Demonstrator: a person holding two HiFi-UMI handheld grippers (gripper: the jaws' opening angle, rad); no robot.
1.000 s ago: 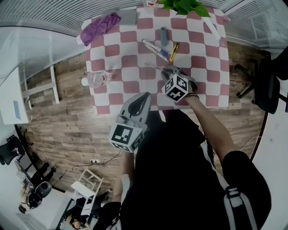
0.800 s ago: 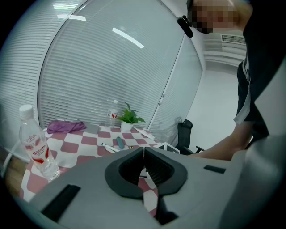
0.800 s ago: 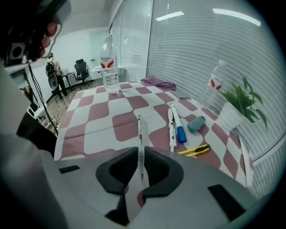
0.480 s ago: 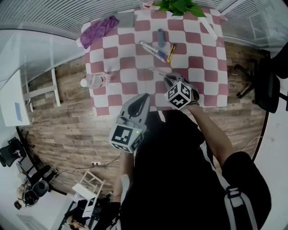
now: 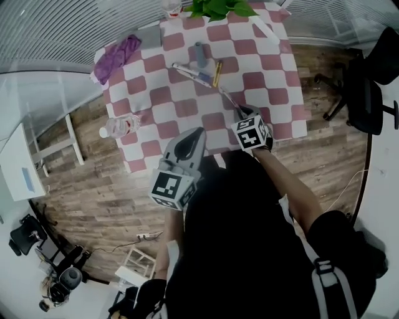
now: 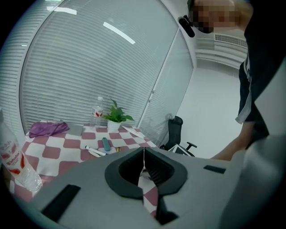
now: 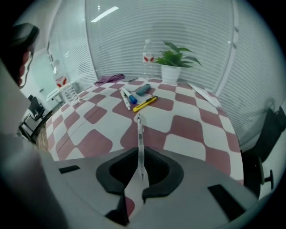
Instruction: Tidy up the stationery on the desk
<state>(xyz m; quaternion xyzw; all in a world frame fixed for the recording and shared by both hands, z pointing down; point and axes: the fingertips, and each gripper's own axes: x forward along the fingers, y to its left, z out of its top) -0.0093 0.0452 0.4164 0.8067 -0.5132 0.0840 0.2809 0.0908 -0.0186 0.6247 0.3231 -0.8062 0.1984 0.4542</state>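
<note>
My right gripper [image 5: 240, 114] hovers over the near right part of the checked table [image 5: 274, 93], shut on a thin clear pen [image 5: 228, 99]. In the right gripper view that pen [image 7: 140, 143] sticks out forward between the pressed jaws of the right gripper [image 7: 141, 166]. Farther back lie a white marker [image 5: 187, 70], a grey-blue tube [image 5: 199, 53] and a yellow pen [image 5: 217, 72]; the same marker [image 7: 125, 98] and yellow pen [image 7: 145, 103] show in the right gripper view. My left gripper [image 5: 199, 133] hangs at the table's near edge; in its own view the left gripper [image 6: 144, 157] is shut and empty.
A plastic bottle [image 5: 122, 126] lies at the table's left edge. A purple cloth [image 5: 117, 52] and a grey pad [image 5: 150, 38] sit at the far left, a potted plant [image 5: 218, 7] at the far edge, a white strip [image 5: 265, 28] far right. An office chair [image 5: 361, 93] stands right of the table.
The right gripper has rolled and drawn back toward the near edge with the pen, which now points away from me. The left gripper shifted slightly.
</note>
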